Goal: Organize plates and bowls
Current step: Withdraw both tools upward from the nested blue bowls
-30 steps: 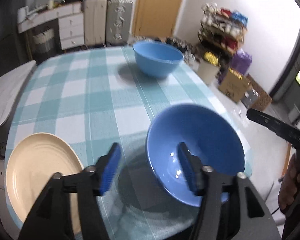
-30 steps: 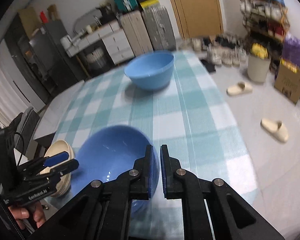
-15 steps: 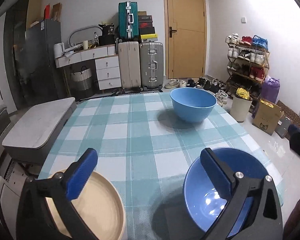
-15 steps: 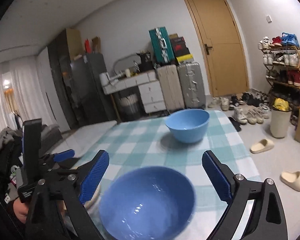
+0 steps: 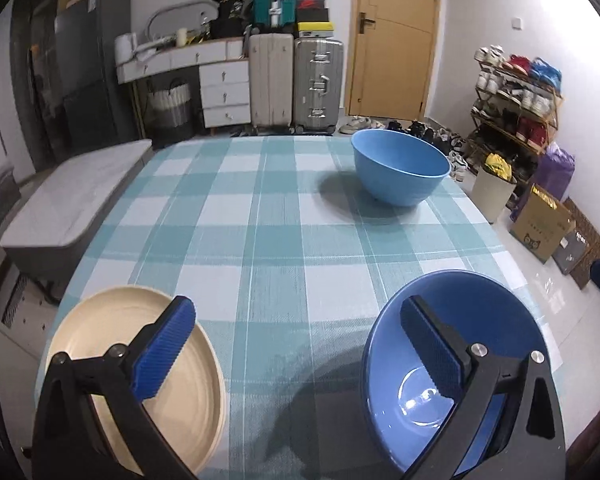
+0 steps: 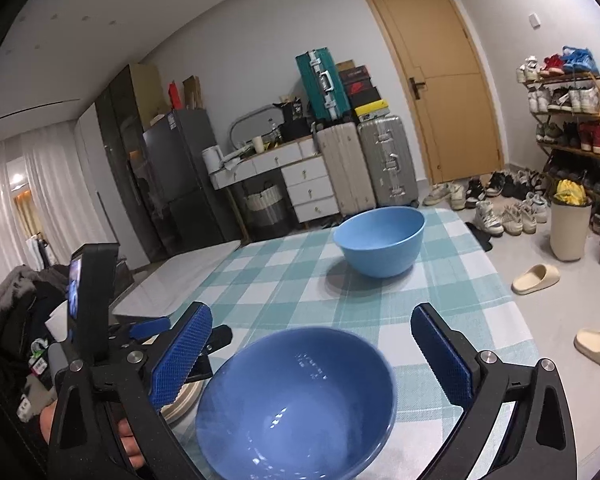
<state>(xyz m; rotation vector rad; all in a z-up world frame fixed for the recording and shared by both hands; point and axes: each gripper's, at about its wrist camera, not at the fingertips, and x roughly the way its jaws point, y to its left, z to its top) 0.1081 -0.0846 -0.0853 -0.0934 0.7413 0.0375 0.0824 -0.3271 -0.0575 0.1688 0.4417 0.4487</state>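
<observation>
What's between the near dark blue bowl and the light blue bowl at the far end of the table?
Nothing visible. Only bare checked tablecloth lies between the near bowl and the far bowl. The cream plate sits off to the left, out of that line.

- Left gripper (image 5: 296, 344): two black angular fingers along the bottom of the left wrist frame, each tipped with a blue ribbed pad (image 5: 162, 354).
- Silver screw heads sit on the black finger links, lower left and lower right of that frame.
- Right gripper (image 6: 312, 360): same black build in the right wrist frame, with blue pads (image 6: 182, 356) in a fine diamond texture and round silver screws behind them.
- Left of that frame, the other gripper's black body carries an upright black block with a small lit screen on its edge.
- A hand (image 6: 100, 436) shows at lower left, largely hidden behind the black finger.
</observation>
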